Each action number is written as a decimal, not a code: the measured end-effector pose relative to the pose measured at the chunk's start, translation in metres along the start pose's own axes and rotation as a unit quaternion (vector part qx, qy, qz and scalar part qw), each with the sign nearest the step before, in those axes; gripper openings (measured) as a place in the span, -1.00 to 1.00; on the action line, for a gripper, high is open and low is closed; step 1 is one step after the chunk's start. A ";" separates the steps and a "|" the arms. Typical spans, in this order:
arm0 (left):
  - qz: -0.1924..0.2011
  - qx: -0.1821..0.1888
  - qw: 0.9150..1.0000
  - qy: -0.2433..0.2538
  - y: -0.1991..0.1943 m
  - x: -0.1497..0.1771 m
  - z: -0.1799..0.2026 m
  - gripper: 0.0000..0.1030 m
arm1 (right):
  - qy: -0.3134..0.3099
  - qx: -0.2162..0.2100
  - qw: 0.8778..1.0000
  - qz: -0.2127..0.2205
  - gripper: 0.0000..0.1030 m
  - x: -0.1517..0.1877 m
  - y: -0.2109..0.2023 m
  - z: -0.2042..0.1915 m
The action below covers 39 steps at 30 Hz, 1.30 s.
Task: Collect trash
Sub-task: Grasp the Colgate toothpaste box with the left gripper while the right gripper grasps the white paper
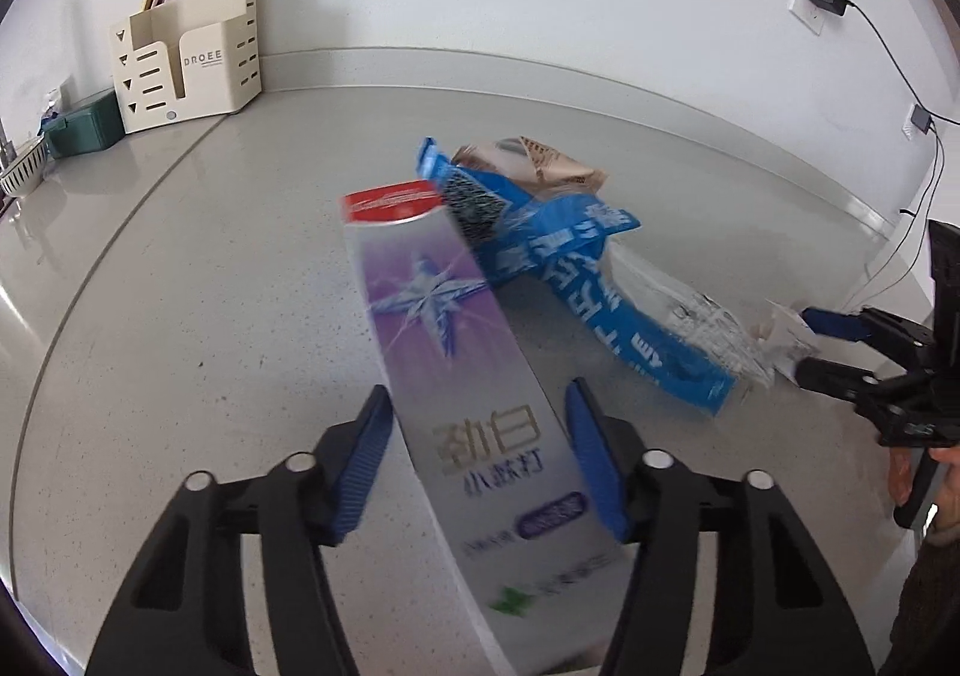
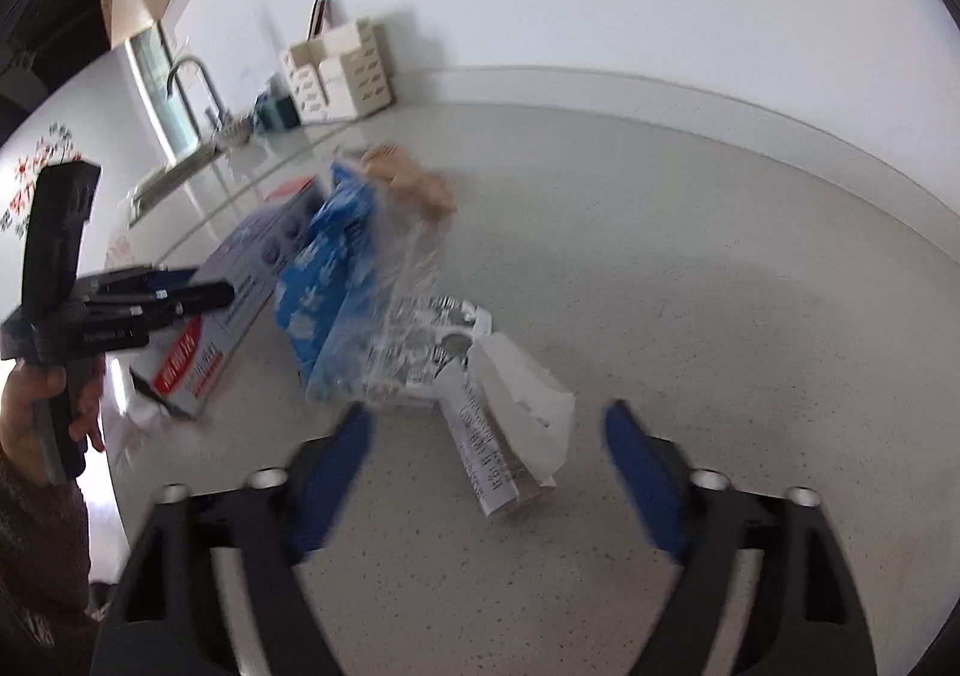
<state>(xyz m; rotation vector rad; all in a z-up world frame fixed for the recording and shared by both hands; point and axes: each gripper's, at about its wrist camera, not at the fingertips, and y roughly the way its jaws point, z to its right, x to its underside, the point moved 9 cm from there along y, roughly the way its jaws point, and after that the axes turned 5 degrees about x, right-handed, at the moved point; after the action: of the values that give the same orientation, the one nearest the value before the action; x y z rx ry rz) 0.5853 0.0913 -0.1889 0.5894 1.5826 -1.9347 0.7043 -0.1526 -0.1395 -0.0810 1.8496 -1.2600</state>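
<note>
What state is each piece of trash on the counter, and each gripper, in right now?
left gripper: astride the toothpaste box; pad contact unclear.
right gripper: open, white paper packet between its jaws, untouched.
toothpaste box: lying flat on the counter.
blue wrapper: crumpled, against the box's far end.
white paper packet: torn open, lying flat.
brown wrapper: crumpled, behind the blue one.

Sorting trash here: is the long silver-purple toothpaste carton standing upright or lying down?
Lying down. The long silver-purple toothpaste carton lies flat on the grey speckled countertop, between the left gripper's blue fingers.
</note>
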 end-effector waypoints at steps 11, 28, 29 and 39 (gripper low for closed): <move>0.039 0.040 0.998 -0.023 -0.043 0.025 -0.001 -0.09 | -0.025 0.017 1.000 -0.006 -0.60 0.013 -0.016 -0.024; 0.079 0.094 0.992 0.013 -0.162 0.112 -0.008 -0.09 | 0.010 0.009 0.996 0.092 -0.60 0.056 -0.117 -0.064; 0.078 0.095 0.992 0.016 -0.165 0.117 -0.008 -0.09 | 0.007 0.009 0.996 0.094 -0.60 0.060 -0.122 -0.070; 0.052 0.143 0.986 0.073 -0.186 0.158 0.016 -0.09 | -0.006 -0.005 0.993 0.118 -0.60 0.111 -0.164 -0.131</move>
<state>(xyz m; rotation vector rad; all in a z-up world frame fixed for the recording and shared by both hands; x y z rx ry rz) 0.3438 0.0781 -0.1530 0.9326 1.3342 -2.0945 0.4823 -0.1919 -0.0662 0.1213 1.7962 -1.0833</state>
